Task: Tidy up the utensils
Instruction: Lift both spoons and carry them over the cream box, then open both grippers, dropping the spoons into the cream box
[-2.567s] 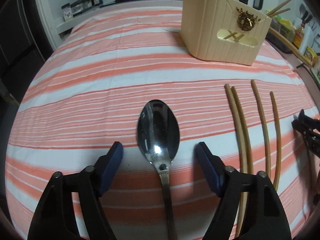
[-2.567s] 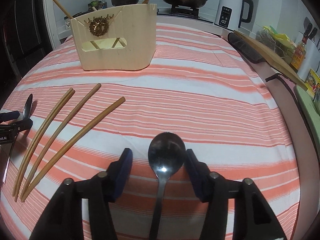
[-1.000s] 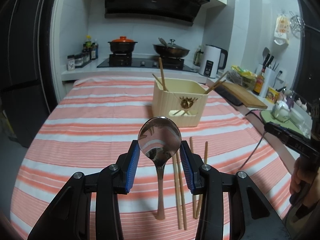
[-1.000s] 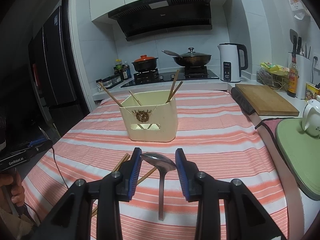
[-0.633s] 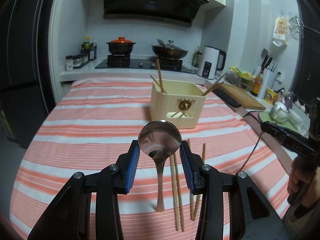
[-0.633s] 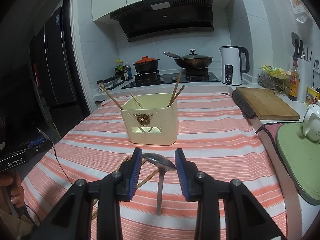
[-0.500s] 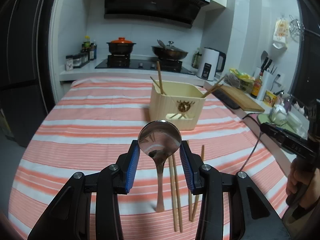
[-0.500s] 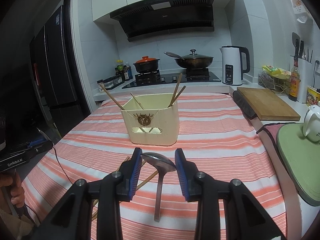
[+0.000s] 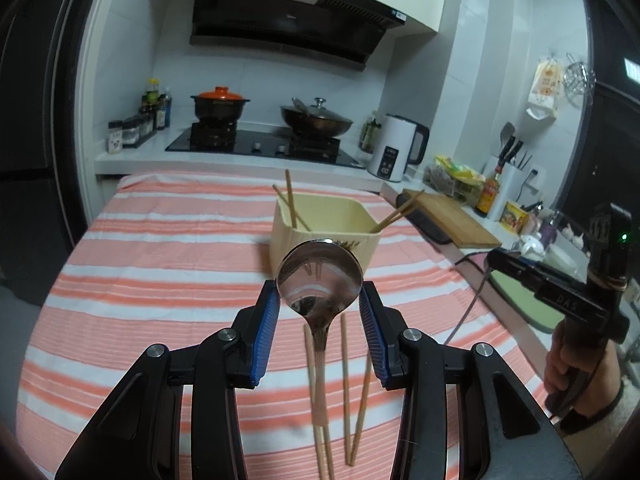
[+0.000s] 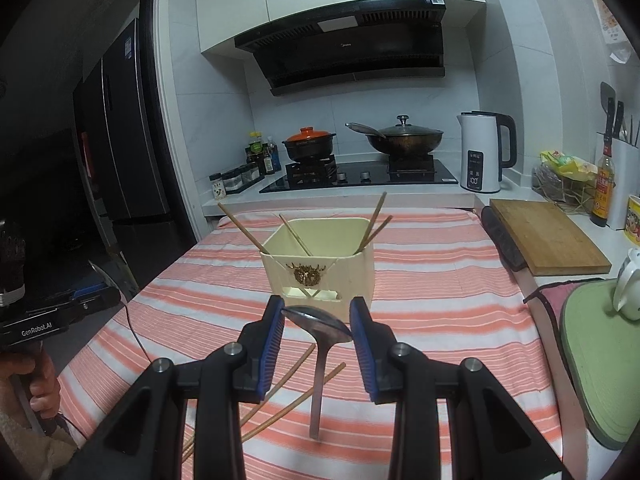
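Observation:
My left gripper (image 9: pixel 319 304) is shut on a steel spoon (image 9: pixel 319 278), held by the bowl with the handle hanging down above the striped table. My right gripper (image 10: pixel 317 326) is shut on a second steel spoon (image 10: pixel 318 326), bowl tilted, handle hanging down. A cream utensil box (image 9: pixel 324 230) stands mid-table ahead of both grippers; it also shows in the right wrist view (image 10: pixel 320 268) and holds several chopsticks. Loose chopsticks (image 9: pixel 344 380) lie on the cloth below the left spoon, and others (image 10: pixel 292 396) below the right one.
The stove with an orange-lidded pot (image 10: pixel 309 144) and a wok (image 10: pixel 404 138) is behind the table. A white kettle (image 10: pixel 482 152), a wooden cutting board (image 10: pixel 548 236) and a green mat (image 10: pixel 600 360) stand to the right. The other gripper shows at each view's edge.
Both grippers closed on the spoons, lifted them off the cloth and have moved forward toward the cream box, which now looks nearer.

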Action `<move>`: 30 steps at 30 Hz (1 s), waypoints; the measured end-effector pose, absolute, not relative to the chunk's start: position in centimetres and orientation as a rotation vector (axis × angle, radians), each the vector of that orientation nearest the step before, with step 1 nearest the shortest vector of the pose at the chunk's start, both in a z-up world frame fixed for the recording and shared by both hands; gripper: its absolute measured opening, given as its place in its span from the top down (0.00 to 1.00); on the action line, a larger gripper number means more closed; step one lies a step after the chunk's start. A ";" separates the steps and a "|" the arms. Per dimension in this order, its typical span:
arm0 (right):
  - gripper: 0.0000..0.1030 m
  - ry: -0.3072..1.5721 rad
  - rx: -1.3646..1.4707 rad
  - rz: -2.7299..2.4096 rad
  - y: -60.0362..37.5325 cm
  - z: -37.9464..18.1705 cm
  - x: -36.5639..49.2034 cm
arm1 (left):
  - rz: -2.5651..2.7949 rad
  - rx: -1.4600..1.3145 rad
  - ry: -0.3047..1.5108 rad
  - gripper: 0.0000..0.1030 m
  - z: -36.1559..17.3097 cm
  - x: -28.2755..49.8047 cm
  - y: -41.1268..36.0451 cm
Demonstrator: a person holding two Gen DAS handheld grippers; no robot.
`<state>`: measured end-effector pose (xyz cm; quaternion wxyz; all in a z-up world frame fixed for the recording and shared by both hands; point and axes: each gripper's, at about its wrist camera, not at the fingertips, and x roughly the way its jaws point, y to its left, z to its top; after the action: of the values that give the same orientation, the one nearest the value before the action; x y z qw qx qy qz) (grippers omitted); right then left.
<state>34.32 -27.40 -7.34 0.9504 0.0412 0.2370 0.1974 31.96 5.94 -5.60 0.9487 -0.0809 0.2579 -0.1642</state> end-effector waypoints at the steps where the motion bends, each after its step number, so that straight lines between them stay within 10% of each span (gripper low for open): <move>1: 0.67 0.485 0.091 0.412 -27.2 -6.9 34.7 | -0.349 -0.174 0.520 0.60 -4.8 32.5 5.8; 16: 0.67 0.367 0.094 0.460 -23.9 3.0 46.0 | -0.338 -0.180 0.344 0.60 5.9 44.5 3.0; 30: 0.67 0.525 0.045 0.388 -21.0 -4.6 55.3 | -0.246 -0.127 0.487 0.60 -4.5 52.9 -0.5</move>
<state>55.33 -20.98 -4.63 0.9470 0.0220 0.2577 0.1905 52.91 -0.49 -4.51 0.9611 -0.0627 0.2402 -0.1214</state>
